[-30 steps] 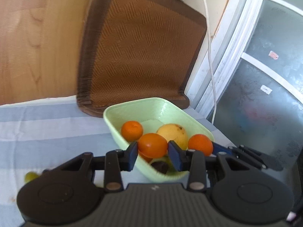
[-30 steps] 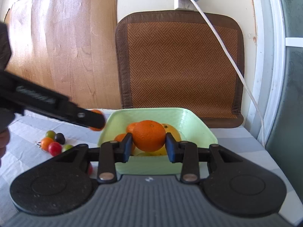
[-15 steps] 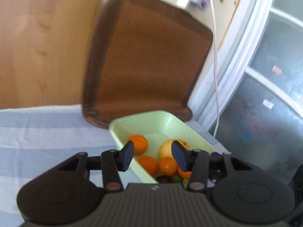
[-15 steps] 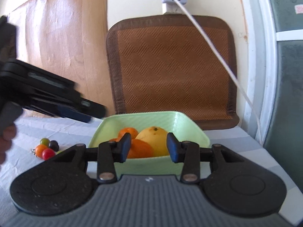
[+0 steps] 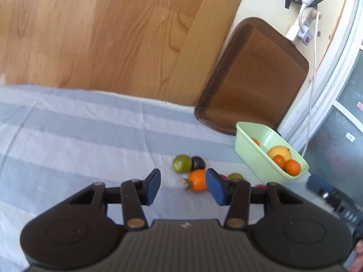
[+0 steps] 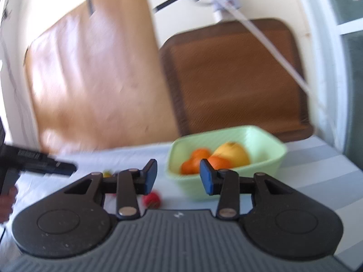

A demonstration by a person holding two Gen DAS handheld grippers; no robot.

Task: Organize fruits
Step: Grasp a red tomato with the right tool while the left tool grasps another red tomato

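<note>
The left gripper hangs over the striped cloth, jaws apart and empty, having just opened; an orange fruit lies ahead; the green basket sits at two o'clock.

Each gripper, the left gripper and the right gripper, is built alike: a matte black body with a ribbed grey grip plate bearing a small white mark, flanked by two round black housings with shallow circular recesses. Black link arms pivot on brass-coloured rivets and end in blue pads. Small silver screws top the outer links.
</note>
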